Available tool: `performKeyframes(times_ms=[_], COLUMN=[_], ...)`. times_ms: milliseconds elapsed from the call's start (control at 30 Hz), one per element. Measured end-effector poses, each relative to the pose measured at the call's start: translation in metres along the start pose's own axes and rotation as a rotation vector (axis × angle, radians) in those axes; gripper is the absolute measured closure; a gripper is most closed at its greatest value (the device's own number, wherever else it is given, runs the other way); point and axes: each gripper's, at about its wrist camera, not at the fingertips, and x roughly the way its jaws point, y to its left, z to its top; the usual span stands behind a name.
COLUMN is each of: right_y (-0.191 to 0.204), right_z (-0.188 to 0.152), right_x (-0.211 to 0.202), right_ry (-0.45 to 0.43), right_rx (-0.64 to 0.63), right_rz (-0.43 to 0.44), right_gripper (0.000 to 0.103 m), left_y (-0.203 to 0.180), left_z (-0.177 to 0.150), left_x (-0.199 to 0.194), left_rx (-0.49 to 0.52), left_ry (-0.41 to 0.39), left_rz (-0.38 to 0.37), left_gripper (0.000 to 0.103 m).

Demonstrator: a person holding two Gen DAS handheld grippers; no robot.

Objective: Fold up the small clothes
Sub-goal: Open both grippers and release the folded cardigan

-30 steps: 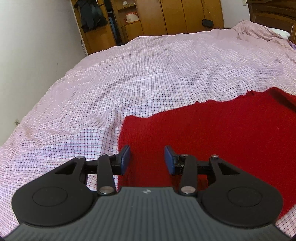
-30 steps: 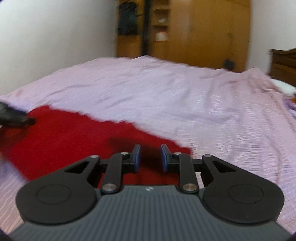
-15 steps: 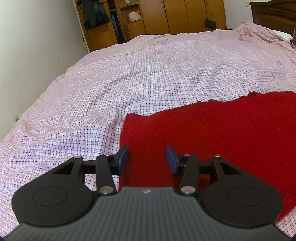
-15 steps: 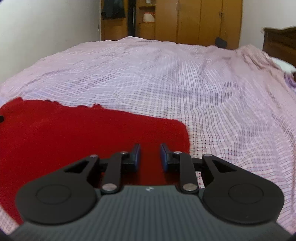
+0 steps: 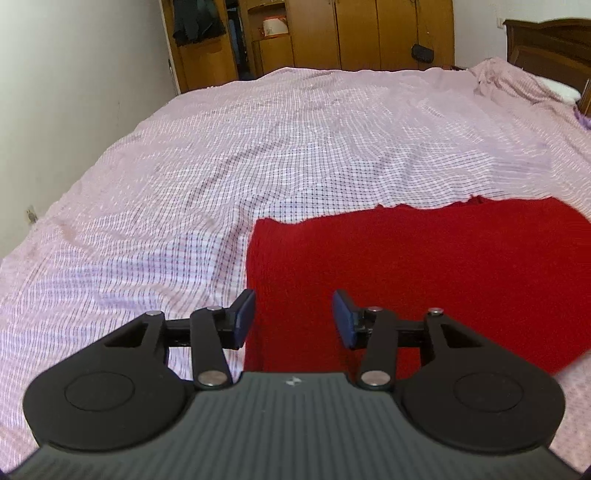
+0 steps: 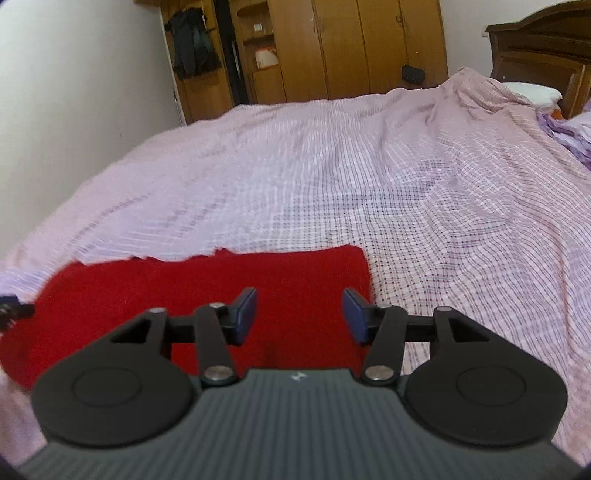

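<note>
There is one red cloth [image 5: 424,273], soft and woolly, lying flat on the bed near the person. It looks folded, with a straight edge on its left side and a slightly ragged edge on its far side. There are two grippers. The left gripper [image 5: 292,318] hangs over the near left corner of the red cloth. Its two blue pads [image 5: 243,314] stand apart, with nothing held between them and only the cloth seen lower down in the gap. The right gripper [image 6: 300,317] hangs over the near right corner of the same cloth [image 6: 207,288]. Its jaws are opening right now, and nothing is caught between them. A small dark bit of the left gripper peeks in at the far left edge of the right view. Nothing lies on top of the cloth. The bed is covered by one big pink checked sheet [image 5: 295,155] with many little wrinkles. At the far right there is a dark wooden headboard [image 6: 539,55], one white pillow [image 6: 535,90] and some crumpled purple fabric [image 6: 565,129]. At the far end of the room stands a long brown wooden wardrobe [image 5: 369,33]. Dark clothes [image 6: 192,44] hang on it at the left, and one small black bag [image 5: 423,53] hangs on a door. A plain white wall [image 5: 74,92] runs along the left.
</note>
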Motion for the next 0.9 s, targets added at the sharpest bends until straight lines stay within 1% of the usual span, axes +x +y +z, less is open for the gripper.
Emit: performKeyframes(times_ms=[100,167,200,267,400,467,500,533,567,600,633,733,900], right_y=[0.003,0.006,0.007,0.01,0.016,0.017,0.016,0.015,0.014,0.013,0.013,0.01,0.004], right_z=[0.0,-0.001,-0.002,-0.005,-0.01,-0.016,-0.019,-0.023,-0.029,-0.033,-0.04,-0.056,-0.08], right_x=[-0.027,-0.044,-0.051,-0.067,-0.088,-0.095,-0.097,-0.098,-0.097,-0.097,-0.095,-0.083,-0.06], right_ry=[-0.003,-0.005,-0.005,-0.006,0.016,0.021,0.022,0.021,0.017,0.009,-0.002,0.014,0.035], right_rx=[0.05,0.075,0.084,0.107,0.167,0.223,0.259,0.299,0.343,0.378,0.414,0.493,0.571], right_rz=[0.036,0.052,0.057,0.077,0.107,0.122,0.126,0.131,0.138,0.138,0.135,0.109,0.048], right_gripper=[0.049,0.046,0.043,0.043,0.043,0.043,0.042,0.039,0.035,0.027,0.024,0.024,0.024], left_y=[0.002,0.005,0.007,0.011,0.016,0.017,0.018,0.019,0.019,0.02,0.02,0.022,0.025], left_z=[-0.007,-0.013,-0.016,-0.022,-0.035,-0.04,-0.043,-0.046,-0.048,-0.049,-0.052,-0.058,-0.064], left_x=[-0.02,-0.034,-0.04,-0.053,-0.072,-0.08,-0.082,-0.085,-0.086,-0.086,-0.085,-0.082,-0.071], left_rx=[-0.025,-0.047,-0.059,-0.09,-0.124,-0.135,-0.141,-0.151,-0.16,-0.17,-0.179,-0.207,-0.229], left_ry=[0.01,0.011,0.012,0.016,0.034,0.036,0.035,0.034,0.035,0.038,0.043,0.065,0.107], left_rz=[-0.014,-0.014,-0.015,-0.022,-0.031,-0.037,-0.039,-0.041,-0.044,-0.047,-0.051,-0.054,-0.044], left_gripper=[0.05,0.049,0.047,0.044,0.041,0.041,0.041,0.04,0.04,0.039,0.039,0.039,0.039])
